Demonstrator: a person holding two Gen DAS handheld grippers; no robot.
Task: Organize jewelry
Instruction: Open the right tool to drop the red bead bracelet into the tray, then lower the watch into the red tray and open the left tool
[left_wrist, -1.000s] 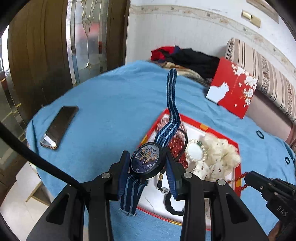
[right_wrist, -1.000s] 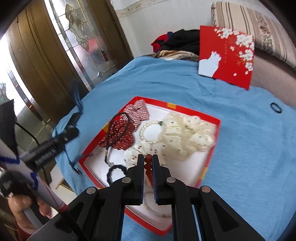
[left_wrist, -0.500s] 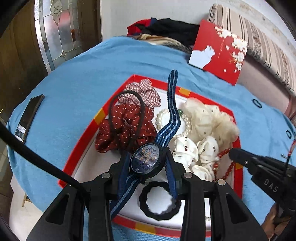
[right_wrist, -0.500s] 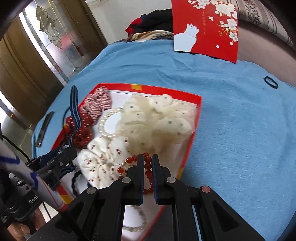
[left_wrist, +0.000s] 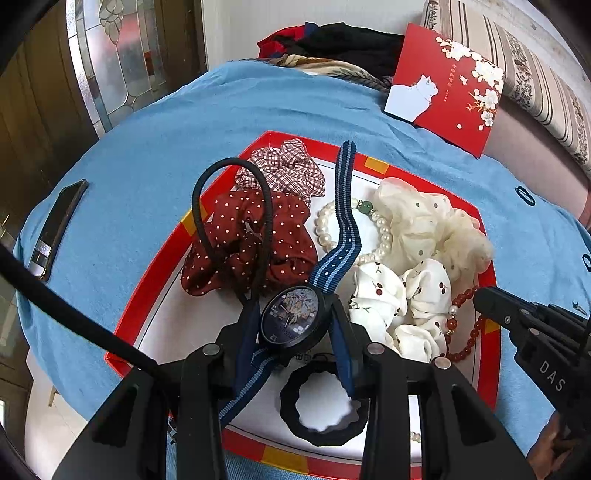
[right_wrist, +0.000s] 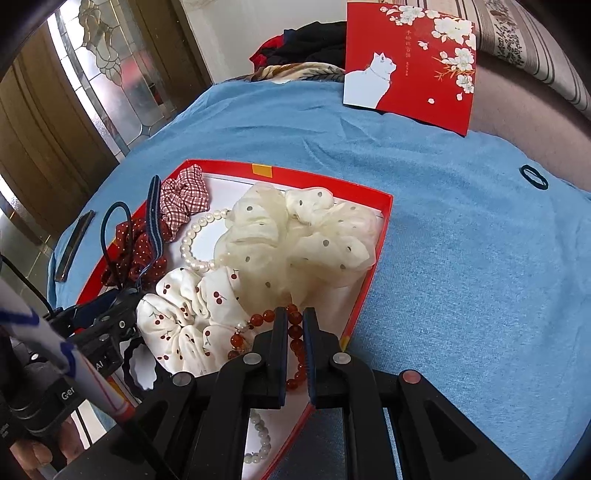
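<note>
Nearly done: left gripper (left_wrist: 295, 325) clamps the round black blue-strapped watch (left_wrist: 293, 319), right gripper (right_wrist: 294, 325) pinches the red bead bracelet (right_wrist: 295, 345), both unreleased over the full red-rimmed tray (left_wrist: 147, 273) at frame centre.

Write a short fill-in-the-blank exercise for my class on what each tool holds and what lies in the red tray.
1. The left tool is shut on a ____ with a striped blue strap.
2. The right tool is shut on a bracelet of ____ beads.
3. The white scrunchie nearest the tools is printed with small red ____.
4. The pearl bracelet in the red tray carries one ____ bead.

Missing words: watch; red; cherries; green
</note>
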